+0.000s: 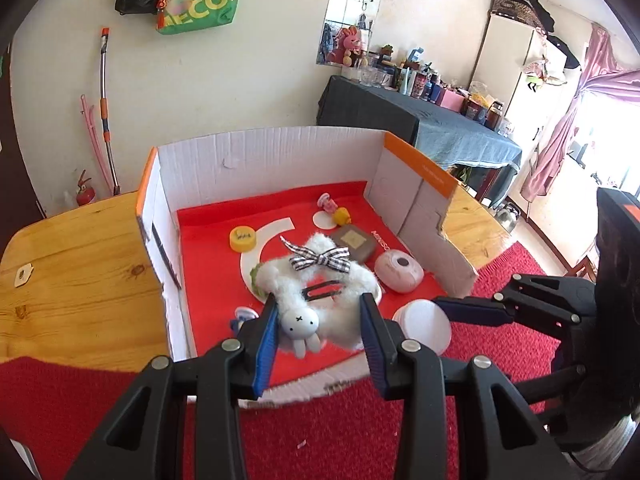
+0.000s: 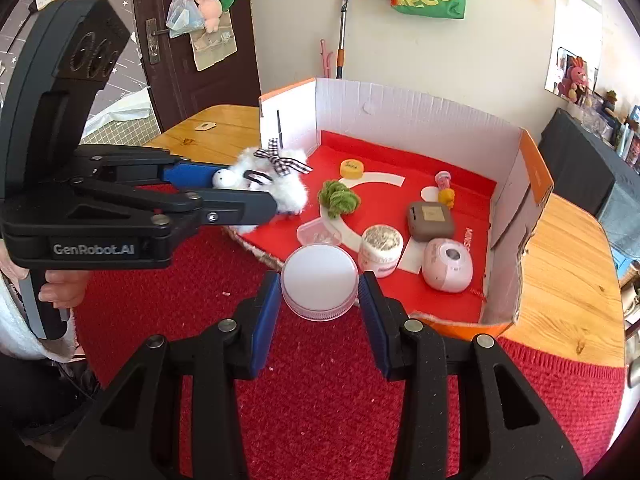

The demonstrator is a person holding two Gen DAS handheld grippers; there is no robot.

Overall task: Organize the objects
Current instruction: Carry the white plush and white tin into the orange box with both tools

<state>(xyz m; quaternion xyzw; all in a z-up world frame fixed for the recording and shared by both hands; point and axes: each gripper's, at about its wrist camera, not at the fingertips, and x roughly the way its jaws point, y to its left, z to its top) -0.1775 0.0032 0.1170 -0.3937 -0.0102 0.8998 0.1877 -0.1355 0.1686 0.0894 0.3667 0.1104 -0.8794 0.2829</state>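
Left tongs (image 1: 318, 322) grip fluffy clip (image 1: 316, 280) | green tuft (image 1: 256, 274) mostly hidden

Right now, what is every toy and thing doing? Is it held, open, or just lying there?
Left gripper: shut on the fluffy bunny clip, lifted.
Right gripper: shut on the round lid.
White jar: upright, lid off.
Pink gadget: lying in the box.
Brown case: closed, flat.
Yellow cap: lying flat.
Green yarn ball: lying loose.
Cardboard box: open-topped.
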